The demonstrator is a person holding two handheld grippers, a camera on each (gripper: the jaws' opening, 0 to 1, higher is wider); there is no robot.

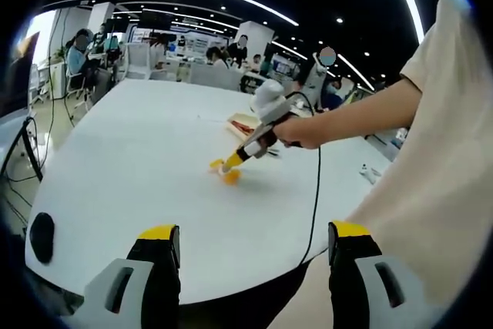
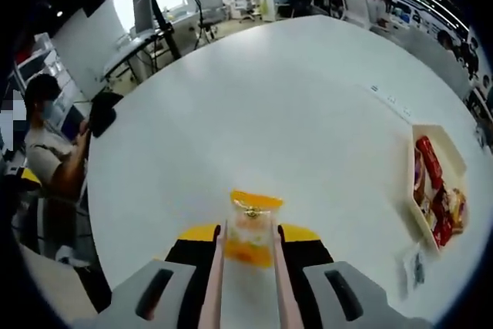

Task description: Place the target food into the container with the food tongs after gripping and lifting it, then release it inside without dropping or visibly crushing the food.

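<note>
Right gripper view: right gripper (image 2: 248, 246) holds a pair of pink food tongs (image 2: 218, 283) between its jaws, which are pressed against the tong arms. Tong tips are closed on the target food, a clear wrapped packet with orange filling (image 2: 250, 238); its orange upper edge sticks out past the tips. Cannot tell whether the packet touches the white table (image 2: 308, 105) or is just above it.

Container: a shallow cream tray (image 2: 422, 190) near the table's right edge in this view, well apart from the packet. It already holds red-wrapped snacks (image 2: 436, 190). A small packet (image 2: 412, 267) lies on the table just beside the tray's near end.

Left gripper view: left gripper (image 1: 254, 256) has jaws wide apart, nothing between them, hanging over the table's near edge. Ahead, a hand (image 1: 300, 130) holds the right gripper, tongs angled down, packet at the tips around mid-table. The tray lies beyond it. A black round object (image 1: 41, 235) sits at the table's left edge.
</note>
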